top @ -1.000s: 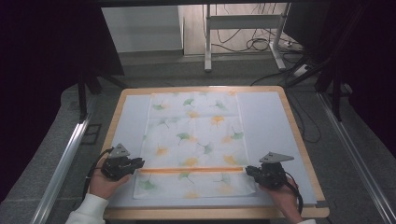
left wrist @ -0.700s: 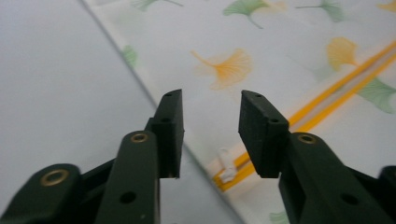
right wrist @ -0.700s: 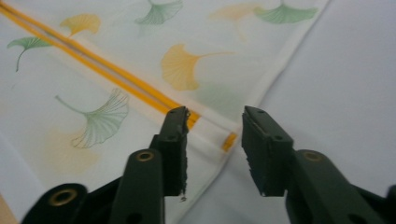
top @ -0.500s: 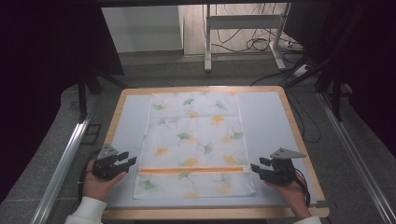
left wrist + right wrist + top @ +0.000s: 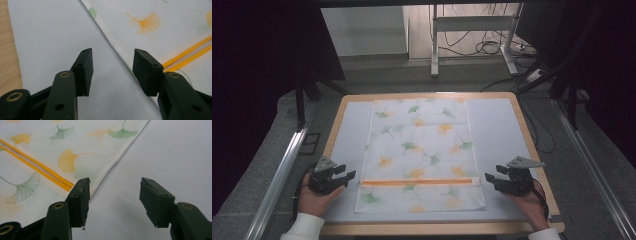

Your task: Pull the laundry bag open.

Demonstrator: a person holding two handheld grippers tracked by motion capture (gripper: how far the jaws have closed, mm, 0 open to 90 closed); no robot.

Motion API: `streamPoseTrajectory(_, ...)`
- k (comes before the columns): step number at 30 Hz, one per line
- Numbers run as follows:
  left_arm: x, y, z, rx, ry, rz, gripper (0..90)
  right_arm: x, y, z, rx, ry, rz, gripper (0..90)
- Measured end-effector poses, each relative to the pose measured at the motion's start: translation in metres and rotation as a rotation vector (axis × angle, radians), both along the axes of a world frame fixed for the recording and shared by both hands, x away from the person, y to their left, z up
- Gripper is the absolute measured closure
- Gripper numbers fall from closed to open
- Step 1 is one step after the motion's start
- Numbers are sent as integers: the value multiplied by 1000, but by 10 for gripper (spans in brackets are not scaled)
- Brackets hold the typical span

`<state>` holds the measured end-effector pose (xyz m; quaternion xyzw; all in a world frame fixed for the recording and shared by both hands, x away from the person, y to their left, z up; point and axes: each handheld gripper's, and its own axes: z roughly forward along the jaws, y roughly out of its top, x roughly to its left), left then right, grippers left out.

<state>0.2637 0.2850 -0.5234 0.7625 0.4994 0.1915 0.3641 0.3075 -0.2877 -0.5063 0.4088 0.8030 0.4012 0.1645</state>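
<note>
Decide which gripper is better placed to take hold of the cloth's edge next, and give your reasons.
Left, narrowly. The left gripper has the cloth edge between its open jaws; the right gripper hangs open just beside its edge.

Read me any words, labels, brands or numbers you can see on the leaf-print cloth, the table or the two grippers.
There are none to read.
The cloth carries only ginkgo leaf prints and an orange stripe, no lettering.
The left gripper, the right gripper and the table show no markings.
</note>
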Motion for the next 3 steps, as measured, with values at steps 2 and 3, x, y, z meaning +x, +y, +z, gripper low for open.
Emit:
streamPoseTrajectory(2,1,0,0,5,3,-3,490,0,0,0,-1,-2,-4,399)
streamPoseTrajectory(3,1,-1,-1,2,5,-6,486,0,-1,0,1,-3,-5,399)
